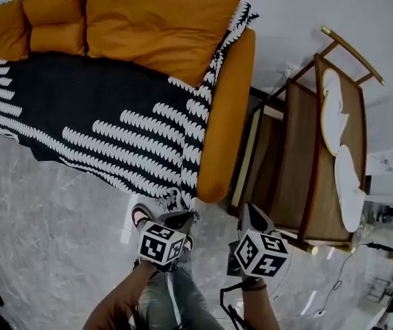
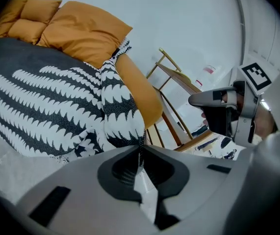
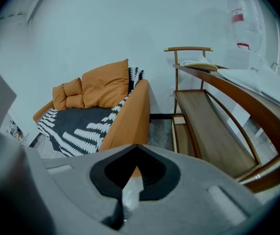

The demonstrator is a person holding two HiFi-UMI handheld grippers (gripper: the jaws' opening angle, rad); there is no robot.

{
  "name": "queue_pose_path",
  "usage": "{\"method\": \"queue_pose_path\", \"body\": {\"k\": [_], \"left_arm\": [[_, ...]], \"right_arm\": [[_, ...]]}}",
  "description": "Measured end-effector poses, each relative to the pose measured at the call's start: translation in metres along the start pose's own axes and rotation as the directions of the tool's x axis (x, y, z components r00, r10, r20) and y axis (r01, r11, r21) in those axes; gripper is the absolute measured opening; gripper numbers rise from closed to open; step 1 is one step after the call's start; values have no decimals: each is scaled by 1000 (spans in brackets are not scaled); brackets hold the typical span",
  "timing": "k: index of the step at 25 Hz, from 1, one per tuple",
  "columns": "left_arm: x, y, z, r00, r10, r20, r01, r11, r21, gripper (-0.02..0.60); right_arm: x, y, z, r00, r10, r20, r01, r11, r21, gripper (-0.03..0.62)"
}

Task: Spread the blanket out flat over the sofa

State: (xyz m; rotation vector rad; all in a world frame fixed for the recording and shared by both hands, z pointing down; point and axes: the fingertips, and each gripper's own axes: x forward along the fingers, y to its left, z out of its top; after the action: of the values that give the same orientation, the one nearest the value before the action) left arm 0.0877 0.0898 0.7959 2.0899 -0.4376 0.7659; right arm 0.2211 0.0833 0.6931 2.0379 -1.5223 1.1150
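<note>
Left gripper [image 2: 140, 150] had its jaws pressed together on a corner of the blanket [image 1: 100, 119], with the cloth running from the closed tips up to the sofa [image 1: 225, 122]. Right gripper [image 3: 137, 147] also had its jaws brought fully together, with nothing between them. Both grippers were held off the foot of the sofa's armrest, the right one beside the left and clear of the cloth. The blanket, black with rows of white toothed stripes, lay across the sofa seat. One edge hung over the front of the seat toward the floor [image 1: 51, 212], and another ran up along the inside of the armrest and behind the cushions [image 1: 151, 23]. The gripped corner hung bunched and folded off the sofa's front corner. The orange cushions leaned against the sofa back, resting on the blanket. A wooden rack [image 1: 305, 163] stood just beside the sofa's armrest, on the side away from the seat, with flat white items [image 1: 335, 112] lying on its top shelf.
</note>
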Motion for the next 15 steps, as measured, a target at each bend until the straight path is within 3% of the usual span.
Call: {"method": "queue_pose_path", "body": {"k": [7,15], "left_arm": [[10,18,-10,999,17,-30,-16,1000,19,15],[17,28,-14,1000,18,-9,-18,1000,0,15]], "right_arm": [[6,9,-3,1000,4,-4,-4,1000,-30,5],[8,8,0,1000,1,0,-1,999,-55,5]]}}
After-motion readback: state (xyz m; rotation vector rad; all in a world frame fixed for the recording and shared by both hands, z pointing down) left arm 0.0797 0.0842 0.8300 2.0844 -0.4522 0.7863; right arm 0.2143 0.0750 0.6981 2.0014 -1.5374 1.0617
